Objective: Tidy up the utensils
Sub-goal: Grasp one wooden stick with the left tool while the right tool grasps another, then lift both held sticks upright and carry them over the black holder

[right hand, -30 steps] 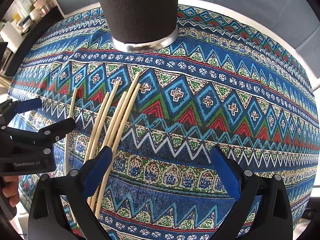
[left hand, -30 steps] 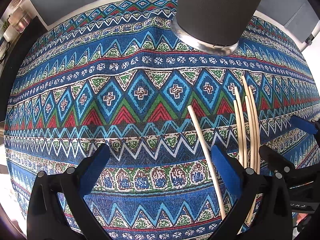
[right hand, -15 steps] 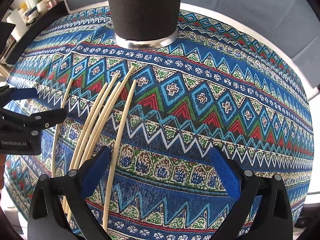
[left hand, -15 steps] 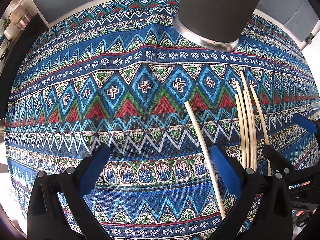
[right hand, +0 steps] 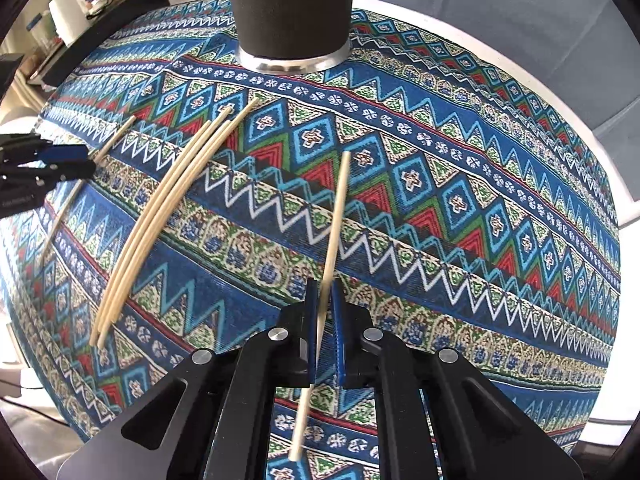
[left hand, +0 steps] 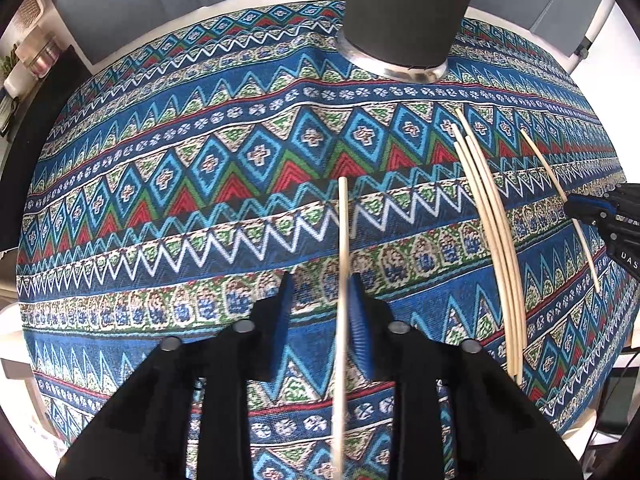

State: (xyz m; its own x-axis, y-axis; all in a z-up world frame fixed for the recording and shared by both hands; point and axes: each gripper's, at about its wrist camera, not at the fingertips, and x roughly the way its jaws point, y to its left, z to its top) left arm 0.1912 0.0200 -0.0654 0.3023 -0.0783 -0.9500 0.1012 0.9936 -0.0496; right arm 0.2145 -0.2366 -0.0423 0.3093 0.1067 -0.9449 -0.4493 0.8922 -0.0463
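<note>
Picking up: right claw clamped on one chopstick; left claw closing, narrow, around another chopstick. Next: lifting both toward the dark holder ahead.

Both grippers point steeply downward. The left gripper is closing its jaws, a gap apparently remaining beside the thin stick between them. The right gripper has its jaws clamped together on a stick.
</note>
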